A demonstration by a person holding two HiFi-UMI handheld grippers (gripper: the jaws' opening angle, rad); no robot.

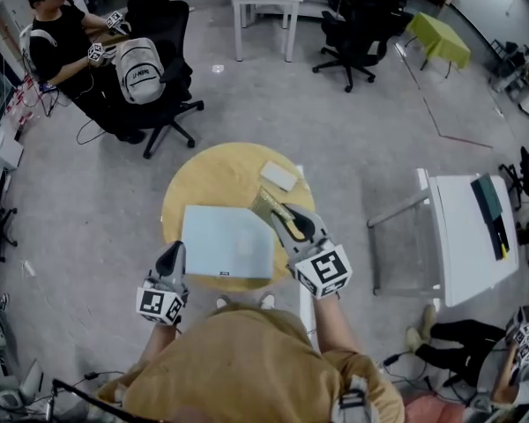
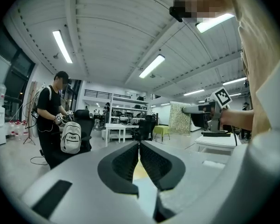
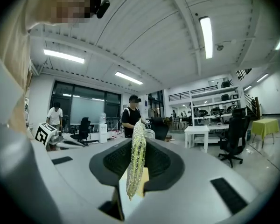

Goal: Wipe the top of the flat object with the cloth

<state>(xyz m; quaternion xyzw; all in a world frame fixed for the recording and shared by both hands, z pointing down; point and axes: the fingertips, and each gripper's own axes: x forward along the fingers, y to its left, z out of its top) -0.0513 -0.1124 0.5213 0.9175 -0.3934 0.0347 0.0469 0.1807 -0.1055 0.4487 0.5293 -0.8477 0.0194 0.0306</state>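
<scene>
My right gripper [image 3: 139,166] pinches the cloth [image 3: 136,141]; my left gripper [image 2: 140,157] is closed on nothing. The flat object [image 1: 225,241] lies on the round table [image 1: 213,173] between them. I'd lay the cloth flat, then sweep overlapping strokes, pressing lightly.

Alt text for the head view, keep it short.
From above: a person's right gripper, shut on a cloth, is at the far right corner of a pale blue flat board on a round wooden table. The left gripper, shut and empty, is beside the board's left edge; a small white pad lies farther back.
</scene>
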